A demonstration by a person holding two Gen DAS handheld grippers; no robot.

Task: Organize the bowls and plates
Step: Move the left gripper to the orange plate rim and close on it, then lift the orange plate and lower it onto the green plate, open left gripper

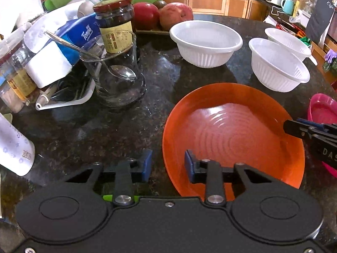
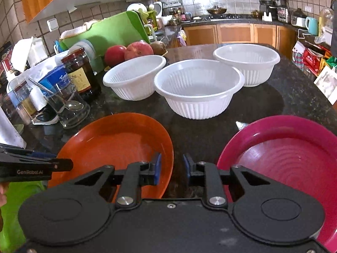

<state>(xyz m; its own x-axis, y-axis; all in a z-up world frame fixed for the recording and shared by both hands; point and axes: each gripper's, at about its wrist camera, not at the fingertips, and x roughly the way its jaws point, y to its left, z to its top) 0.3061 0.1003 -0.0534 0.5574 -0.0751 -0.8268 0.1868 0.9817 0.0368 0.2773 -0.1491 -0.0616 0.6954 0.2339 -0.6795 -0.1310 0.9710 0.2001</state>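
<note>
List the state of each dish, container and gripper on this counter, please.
Orange plate: empty, lying flat.
Pink plate: empty.
Three white bowls: upright, empty, unstacked.
Glass: upright, spoon inside.
Jar: lid on.
Left gripper: open, astride orange plate's rim.
Right gripper: open, astride its opposite rim.

Dark speckled stone counter (image 2: 294, 92), crowded at the left

Three white ribbed bowls (image 2: 199, 88) at upper centre, an orange plate (image 2: 113, 141) lower left, a pink plate (image 2: 290, 147) lower right (partly cut off), glass with spoon (image 2: 67, 105) at left

Both tongs (image 1: 168, 164) (image 2: 172, 166) slightly parted, angled downward
</note>
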